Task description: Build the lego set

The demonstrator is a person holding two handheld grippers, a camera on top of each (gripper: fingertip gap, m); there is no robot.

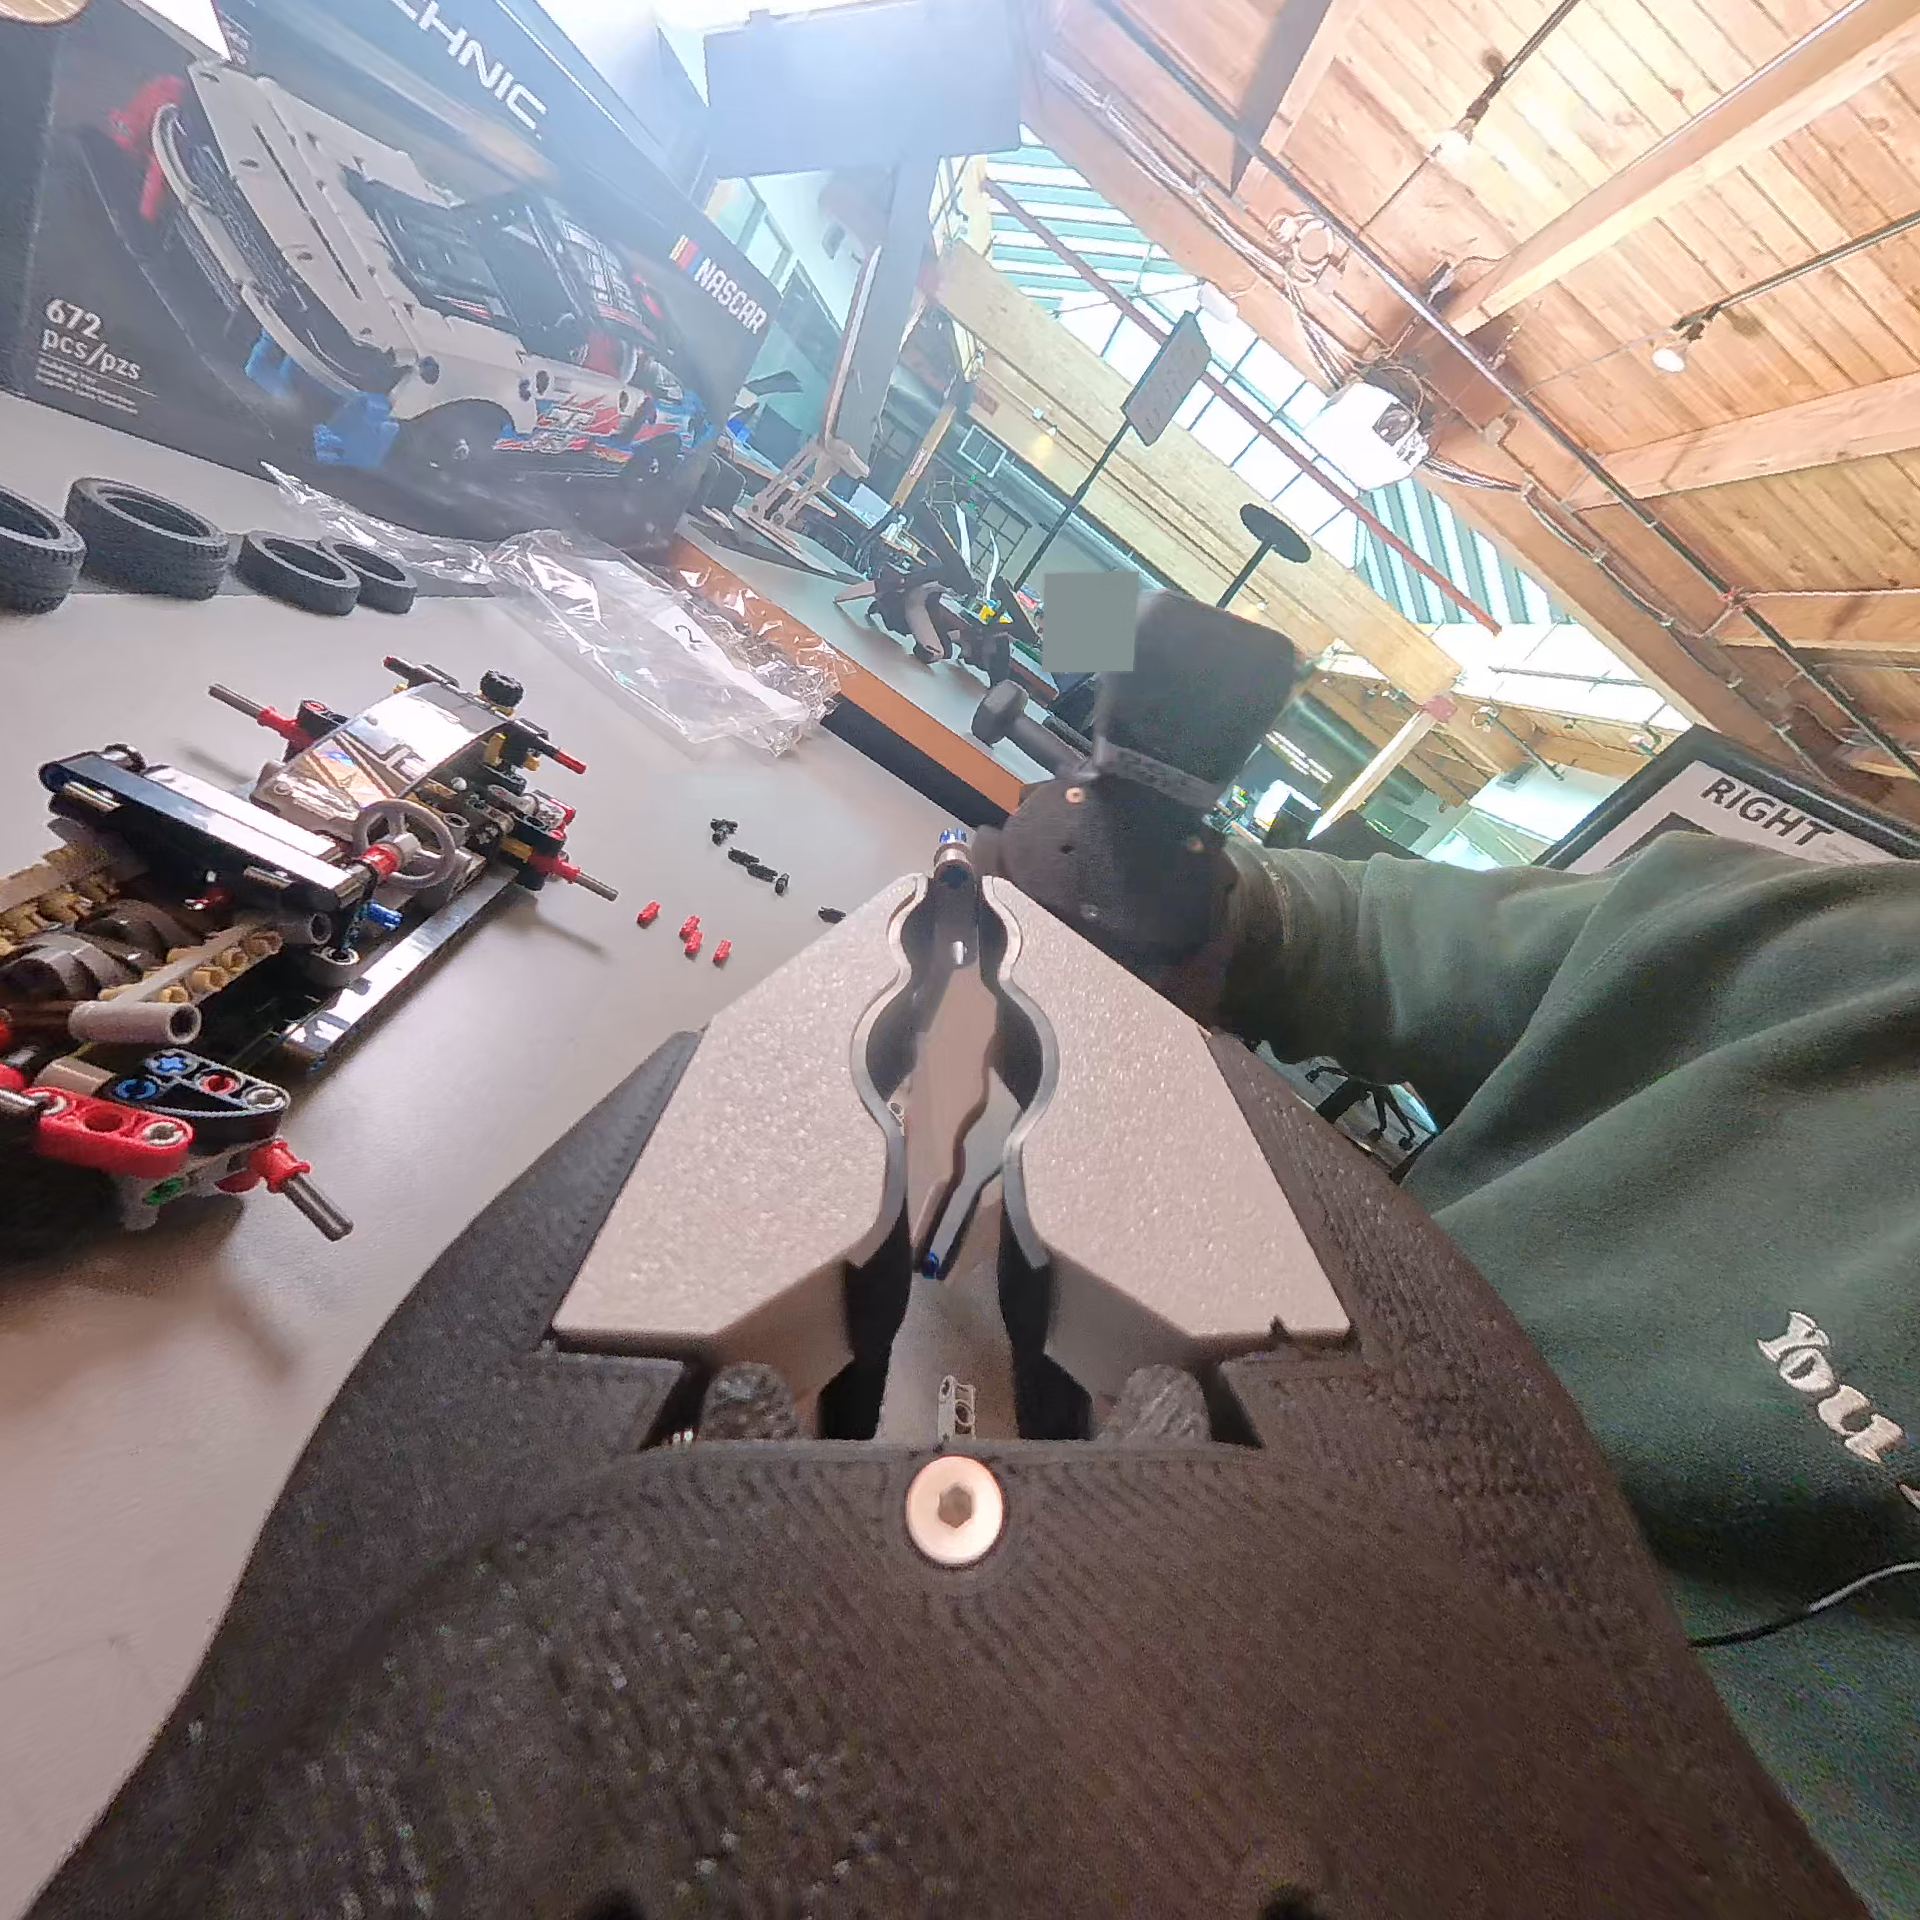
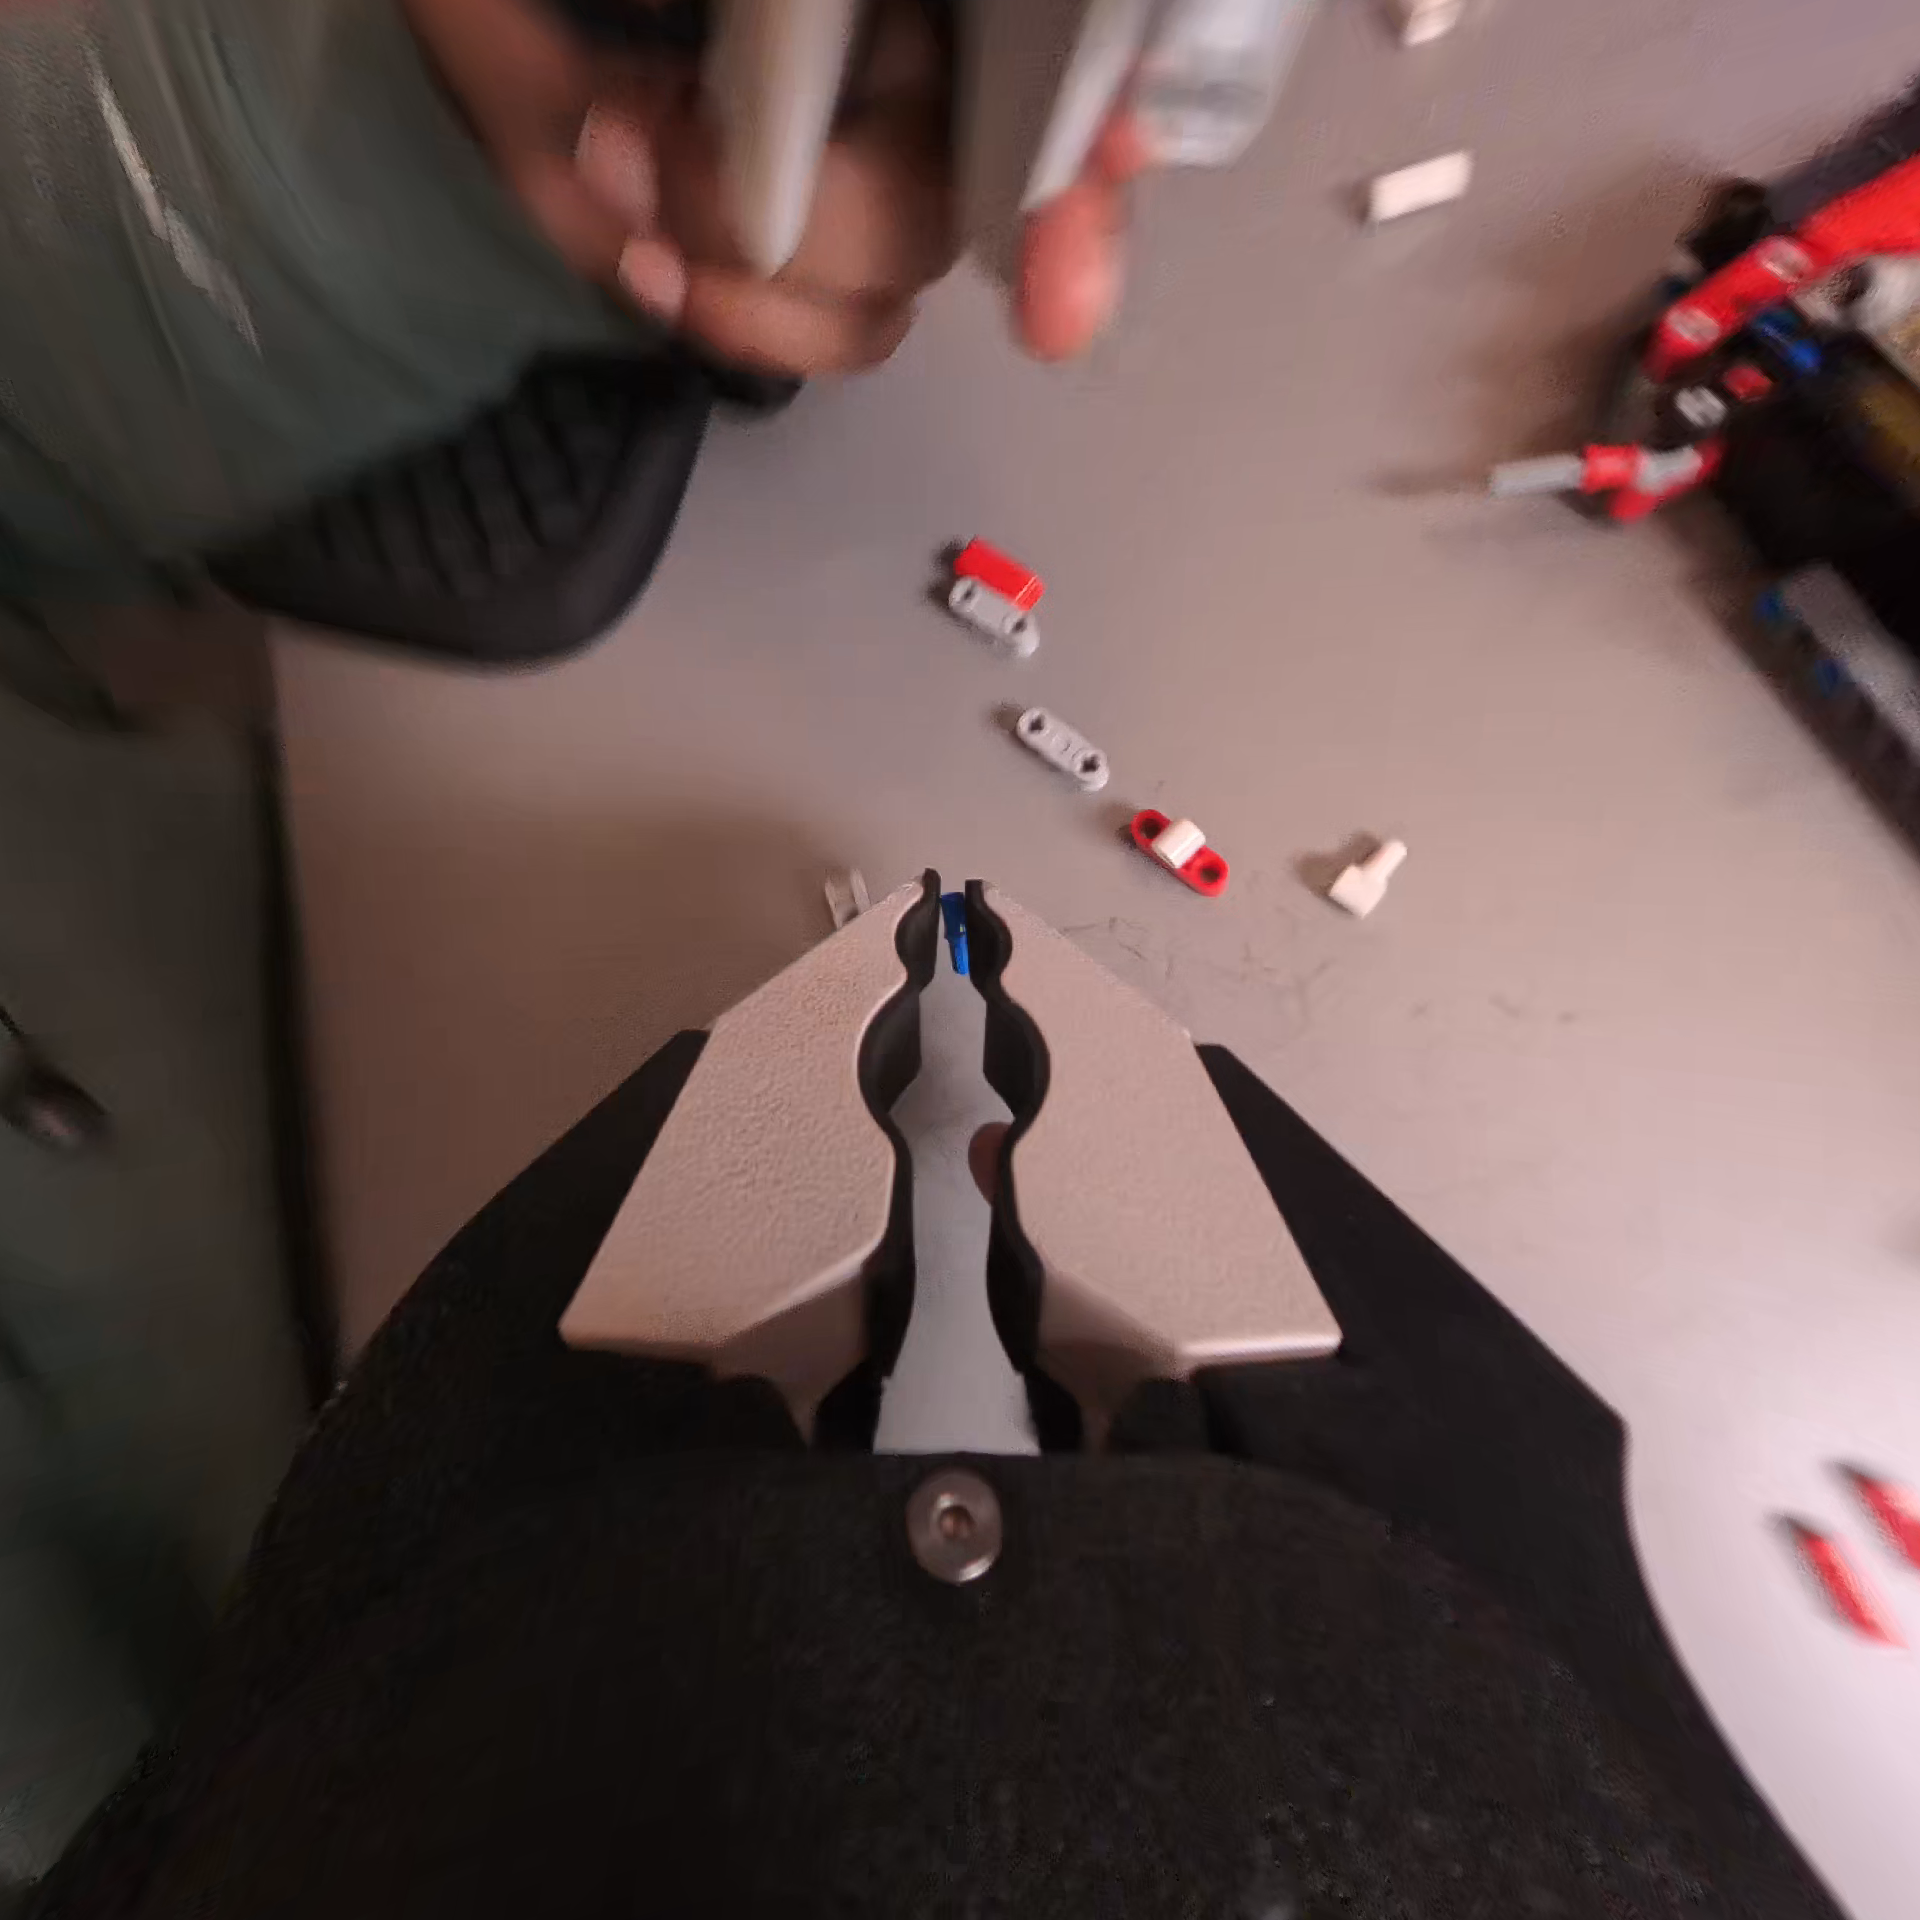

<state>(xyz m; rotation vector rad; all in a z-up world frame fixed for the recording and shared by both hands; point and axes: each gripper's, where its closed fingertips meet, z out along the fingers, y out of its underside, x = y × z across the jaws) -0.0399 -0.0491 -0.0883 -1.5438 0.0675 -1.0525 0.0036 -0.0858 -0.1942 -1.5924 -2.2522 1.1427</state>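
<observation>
My left gripper [image 1: 954, 883] is shut on a long dark grey Lego piece [image 1: 951, 1091] that runs back between the jaws and has small blue ends; I hold it up above the table. My right gripper [image 2: 948, 894] is shut on a small blue pin [image 2: 954, 930] at its tips, low over the grey table [image 2: 1455, 1091]. The right gripper's black body [image 1: 1132, 831] shows just beyond my left fingertips. The part-built car chassis [image 1: 260, 883] lies on the table to the left; it also shows blurred in the right wrist view [image 2: 1808, 395].
Loose parts lie ahead of the right gripper: a red and grey piece [image 2: 997, 597], a grey link [image 2: 1062, 748], a red link with a white bush [image 2: 1179, 852] and a tan connector [image 2: 1366, 878]. Tyres [image 1: 145, 540], an empty bag [image 1: 665, 644], red pins [image 1: 691, 935] and the set's box [image 1: 395, 260] lie farther off. Spacing between my two grippers at the tips: around 12 cm. Measured from the fingertips, the grey link [image 2: 1062, 748] is 5 cm or so from the right gripper and 12 cm from the left.
</observation>
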